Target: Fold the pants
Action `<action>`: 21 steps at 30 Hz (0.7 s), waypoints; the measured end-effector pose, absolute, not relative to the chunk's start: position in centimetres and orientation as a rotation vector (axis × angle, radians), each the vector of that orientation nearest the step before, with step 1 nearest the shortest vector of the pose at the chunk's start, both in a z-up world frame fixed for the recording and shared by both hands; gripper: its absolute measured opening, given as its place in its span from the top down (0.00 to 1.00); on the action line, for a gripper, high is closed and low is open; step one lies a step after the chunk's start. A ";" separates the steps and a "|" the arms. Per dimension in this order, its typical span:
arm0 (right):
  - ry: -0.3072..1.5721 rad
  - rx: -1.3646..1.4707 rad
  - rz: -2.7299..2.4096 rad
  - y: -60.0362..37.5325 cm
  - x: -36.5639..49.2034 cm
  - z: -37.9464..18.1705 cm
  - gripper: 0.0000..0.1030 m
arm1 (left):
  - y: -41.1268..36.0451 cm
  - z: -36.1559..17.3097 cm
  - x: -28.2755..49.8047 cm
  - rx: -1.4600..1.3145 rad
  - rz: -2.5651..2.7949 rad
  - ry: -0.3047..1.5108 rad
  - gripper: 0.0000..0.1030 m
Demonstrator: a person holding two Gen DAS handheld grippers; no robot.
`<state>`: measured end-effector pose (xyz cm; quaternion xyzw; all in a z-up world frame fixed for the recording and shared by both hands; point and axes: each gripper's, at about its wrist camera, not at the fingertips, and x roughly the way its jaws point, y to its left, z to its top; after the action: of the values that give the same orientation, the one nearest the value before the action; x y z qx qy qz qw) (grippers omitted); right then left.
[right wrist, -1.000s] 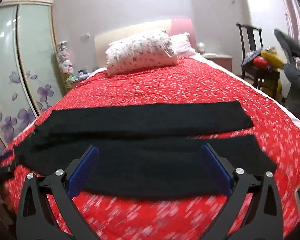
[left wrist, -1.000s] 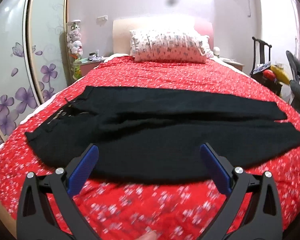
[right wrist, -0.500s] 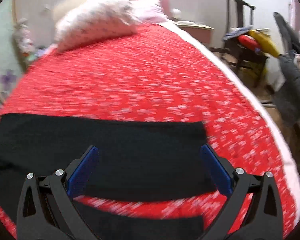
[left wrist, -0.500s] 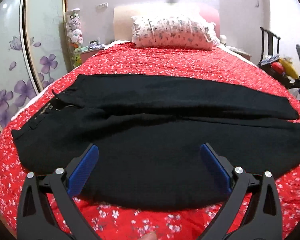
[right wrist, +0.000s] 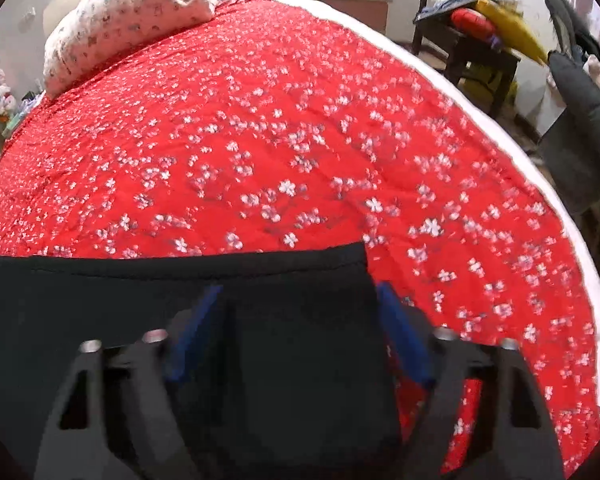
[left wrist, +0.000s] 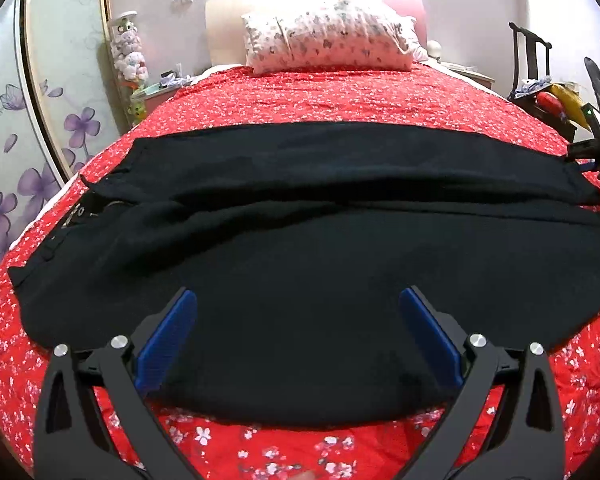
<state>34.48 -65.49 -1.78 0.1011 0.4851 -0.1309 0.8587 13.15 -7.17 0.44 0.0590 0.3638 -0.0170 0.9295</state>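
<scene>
Two grippers tracked | right gripper (right wrist: 298,312) now dropped over far-leg hem of pants (left wrist: 300,248), jaws spread astride it, narrower than before | left gripper (left wrist: 298,320) brought nearer, jaws spread, empty | first fold judged imminent

Your left wrist camera looks from the foot side of the bed (left wrist: 340,96) toward the headboard, set low and near, taking in the black pants (left wrist: 300,264) across their full width, with the pillow (left wrist: 328,44) at the far end and the wardrobe (left wrist: 32,120) along the left edge. Your right wrist camera sits much closer, tilted, over the pants (right wrist: 180,312) at their leg end, facing the bed's (right wrist: 260,140) right edge and the chair (right wrist: 468,48) beyond. Both views share the pants, the red cover, the pillow (right wrist: 128,12) and the chair (left wrist: 540,80).
</scene>
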 end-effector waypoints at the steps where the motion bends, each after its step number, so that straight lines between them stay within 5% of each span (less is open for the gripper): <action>1: 1.008 0.212 -0.265 -65.6 34.3 -1.9 0.30 | -7.2 0.4 13.2 0.120 -0.038 0.748 0.02; 6: 0.952 0.234 -0.219 -65.9 33.5 -2.1 0.42 | -7.5 0.2 13.2 0.133 -0.058 0.743 0.02; 8: 0.925 0.251 -0.169 -66.1 33.2 -1.8 0.68 | -7.9 0.3 12.9 0.147 -0.077 0.729 0.02; 10: 0.911 0.252 -0.121 -65.7 33.0 -1.6 0.83 | -8.3 0.4 12.6 0.163 -0.088 0.715 0.02; 21: 0.685 0.168 0.003 -63.1 25.6 4.6 0.90 | -7.2 1.6 11.3 0.085 -0.042 0.698 0.02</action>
<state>25.60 -63.10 4.61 0.0821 0.3352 0.0015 0.9385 11.31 -7.22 1.56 0.0418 0.3418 -0.0206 0.9386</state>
